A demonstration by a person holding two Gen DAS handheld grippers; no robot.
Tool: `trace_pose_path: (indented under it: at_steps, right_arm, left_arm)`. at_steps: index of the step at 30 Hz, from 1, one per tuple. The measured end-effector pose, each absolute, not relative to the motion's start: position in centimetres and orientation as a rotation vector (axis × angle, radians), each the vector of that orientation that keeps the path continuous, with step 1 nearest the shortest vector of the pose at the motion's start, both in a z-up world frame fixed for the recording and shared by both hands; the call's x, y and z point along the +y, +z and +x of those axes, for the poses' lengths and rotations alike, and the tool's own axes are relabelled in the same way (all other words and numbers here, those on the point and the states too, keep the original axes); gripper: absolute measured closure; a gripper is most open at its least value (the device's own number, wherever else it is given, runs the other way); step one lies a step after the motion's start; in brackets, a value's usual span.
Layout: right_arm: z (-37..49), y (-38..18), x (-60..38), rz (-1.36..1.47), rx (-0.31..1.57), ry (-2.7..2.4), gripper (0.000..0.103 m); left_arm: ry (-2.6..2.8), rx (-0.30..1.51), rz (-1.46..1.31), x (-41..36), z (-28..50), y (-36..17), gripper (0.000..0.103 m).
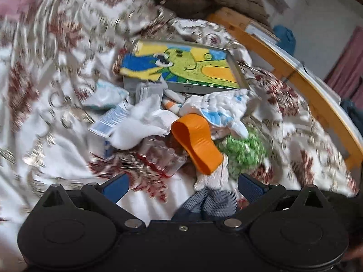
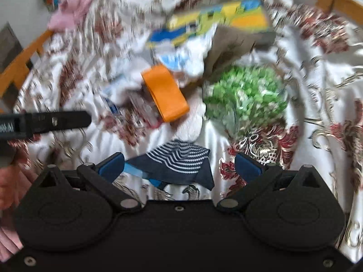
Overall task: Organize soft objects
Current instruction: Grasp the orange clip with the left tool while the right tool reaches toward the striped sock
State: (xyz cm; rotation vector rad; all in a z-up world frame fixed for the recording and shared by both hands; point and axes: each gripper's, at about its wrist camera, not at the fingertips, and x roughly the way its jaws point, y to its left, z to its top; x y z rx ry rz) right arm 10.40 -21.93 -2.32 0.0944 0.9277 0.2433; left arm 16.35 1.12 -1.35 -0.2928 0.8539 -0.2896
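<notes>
A pile of soft things lies on a floral bedspread. In the left wrist view I see white socks, a white and blue quilted cloth, an orange band, a green fluffy item and a dark striped sock between the open jaws of my left gripper. In the right wrist view my right gripper is open just above the navy striped sock, not holding it. The orange band and green item lie beyond. Both views are blurred.
A colourful picture box lies behind the pile, with a clear plastic tray and a small blue-white packet in it. A yellow wooden bed frame runs along the right. The left gripper's black body shows at the left of the right wrist view.
</notes>
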Motion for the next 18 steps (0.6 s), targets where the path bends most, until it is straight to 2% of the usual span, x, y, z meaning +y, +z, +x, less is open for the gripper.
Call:
trace_pose_path:
  at_steps: [12, 18]
  right_arm:
    - [17.8, -6.5, -20.5, -0.029, 1.030, 0.326, 0.001]
    - [17.1, -6.9, -19.3, -0.033, 1.029, 0.342, 0.001]
  left_arm:
    - [-0.341, 1.043, -0.681, 0.8, 22.1, -6.7, 0.007]
    - [-0.332, 1.059, -0.764, -0.4, 23.1, -8.0, 0.011]
